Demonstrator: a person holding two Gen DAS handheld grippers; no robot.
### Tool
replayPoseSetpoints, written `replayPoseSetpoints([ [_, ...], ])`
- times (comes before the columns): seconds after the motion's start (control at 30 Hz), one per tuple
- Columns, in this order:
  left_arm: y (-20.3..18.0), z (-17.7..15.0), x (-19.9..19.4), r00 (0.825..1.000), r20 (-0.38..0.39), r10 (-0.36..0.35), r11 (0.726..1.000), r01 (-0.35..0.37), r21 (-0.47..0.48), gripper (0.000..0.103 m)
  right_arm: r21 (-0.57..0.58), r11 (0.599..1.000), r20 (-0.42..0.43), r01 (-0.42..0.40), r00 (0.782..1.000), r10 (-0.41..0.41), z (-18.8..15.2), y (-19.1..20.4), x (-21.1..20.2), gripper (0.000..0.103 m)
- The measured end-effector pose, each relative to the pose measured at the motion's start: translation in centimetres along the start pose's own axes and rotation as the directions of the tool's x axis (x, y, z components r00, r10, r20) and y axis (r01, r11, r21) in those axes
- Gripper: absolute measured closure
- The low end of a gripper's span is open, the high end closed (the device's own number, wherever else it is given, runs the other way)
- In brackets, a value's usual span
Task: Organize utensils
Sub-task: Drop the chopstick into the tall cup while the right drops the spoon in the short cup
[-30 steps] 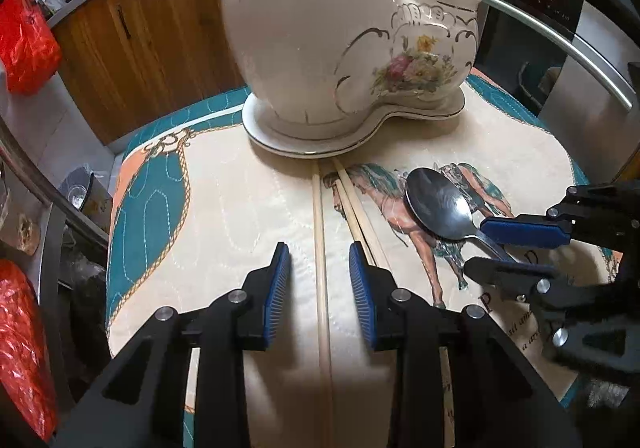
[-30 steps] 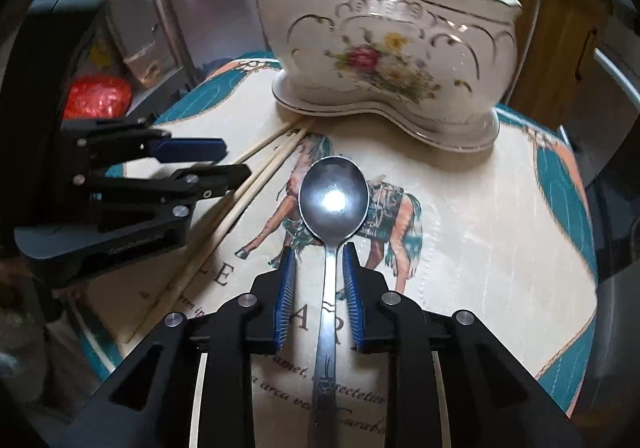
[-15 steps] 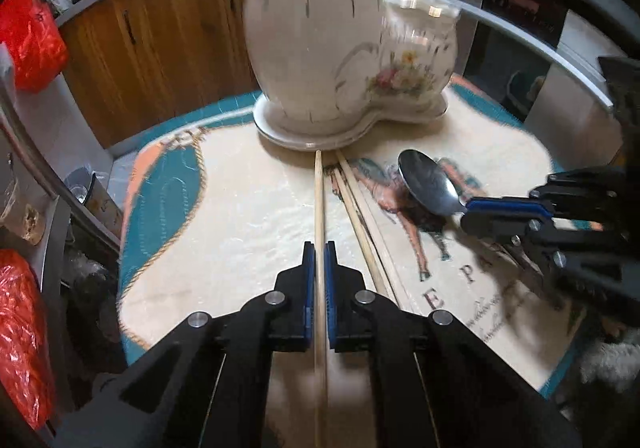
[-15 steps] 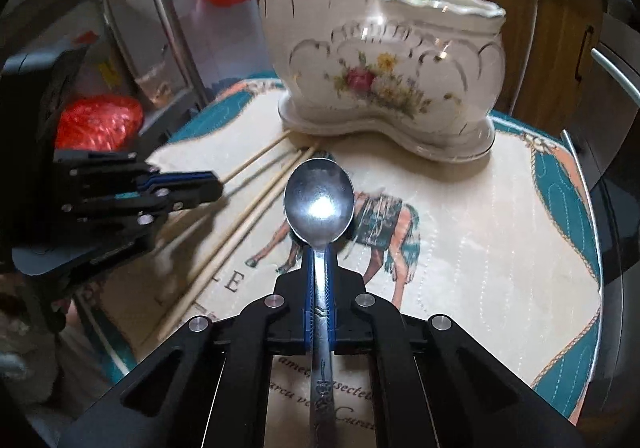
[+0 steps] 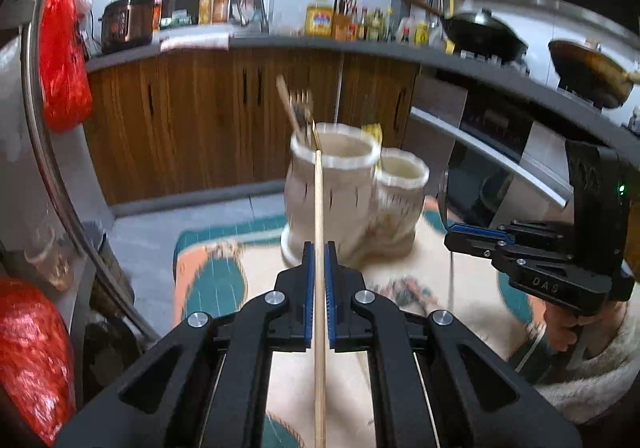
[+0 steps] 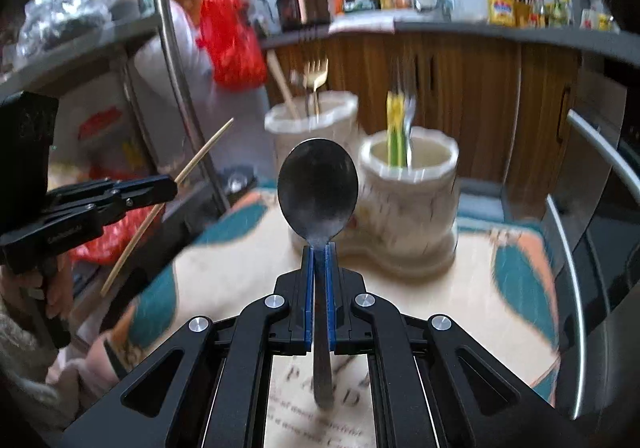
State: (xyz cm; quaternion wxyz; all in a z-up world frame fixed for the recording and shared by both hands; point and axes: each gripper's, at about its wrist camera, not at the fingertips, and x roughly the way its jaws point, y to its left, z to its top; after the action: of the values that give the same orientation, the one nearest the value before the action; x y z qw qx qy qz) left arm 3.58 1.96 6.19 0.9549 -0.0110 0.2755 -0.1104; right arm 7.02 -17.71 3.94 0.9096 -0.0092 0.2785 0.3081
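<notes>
My left gripper (image 5: 319, 260) is shut on a wooden chopstick (image 5: 318, 216) and holds it in the air, tip toward the white ceramic utensil holder (image 5: 332, 200). My right gripper (image 6: 319, 260) is shut on the handle of a metal spoon (image 6: 318, 192), raised above the table, bowl toward the holder (image 6: 408, 192). The holder's tall pot (image 6: 312, 120) has a fork and a wooden utensil in it; the short pot (image 6: 408, 156) has yellow-green utensils. Each gripper shows in the other's view: the right (image 5: 532, 252), the left (image 6: 100, 200).
The holder stands on a table with a cream, teal and orange horse-print cloth (image 6: 460, 288). Wooden cabinets (image 5: 200, 120) and a cluttered counter lie behind. Red bags (image 5: 60, 56) hang at the left. An oven with a metal rail (image 5: 500, 152) is at the right.
Both grippers have lifted off the table, the left with the chopstick and the right with the spoon. The holder now appears farther away and lower in both views.
</notes>
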Motion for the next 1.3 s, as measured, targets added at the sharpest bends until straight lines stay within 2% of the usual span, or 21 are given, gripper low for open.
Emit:
replayPoseSetpoints([
  [0.2,0.3,5.2,-0.6,0.991,0.128,-0.048,0.999,0.05,-0.017,0.098,0.009,0.999,0.138,0.04,0.99,-0.041,4.7,-1.1,-1.1,0.097],
  [0.3,0.4,7.8,0.4,0.983,0.166,-0.076,0.996,0.083,-0.035,0.098,0.025,0.998,0.193,0.053,0.98,-0.057,7.3,-1.7,-1.2,0.097],
  [0.43,-0.2,11.0,2.5,0.967,0.238,-0.09,0.995,0.098,-0.022,0.098,0.062,0.995,0.258,0.084,0.961,-0.097,10.2,-3.1,-1.5,0.097],
  [0.57,-1.0,12.8,4.8,0.948,0.305,-0.092,0.995,0.097,0.0,0.098,0.1,0.988,0.292,0.117,0.946,-0.141,11.6,-4.7,-1.5,0.097],
  [0.73,-1.5,13.4,7.7,0.932,0.357,-0.065,0.997,0.072,-0.006,0.098,0.139,0.98,0.282,0.143,0.943,-0.178,11.7,-6.1,0.3,0.097],
  [1.0,-2.5,12.2,9.8,0.906,0.423,0.002,1.0,-0.007,0.011,0.098,0.133,0.979,0.232,0.152,0.956,-0.18,10.0,-6.8,2.9,0.097],
  [1.3,-2.0,9.6,8.9,0.937,0.348,-0.036,0.999,0.032,0.017,0.098,0.122,0.983,0.168,0.139,0.973,-0.159,8.3,-6.3,3.8,0.097],
])
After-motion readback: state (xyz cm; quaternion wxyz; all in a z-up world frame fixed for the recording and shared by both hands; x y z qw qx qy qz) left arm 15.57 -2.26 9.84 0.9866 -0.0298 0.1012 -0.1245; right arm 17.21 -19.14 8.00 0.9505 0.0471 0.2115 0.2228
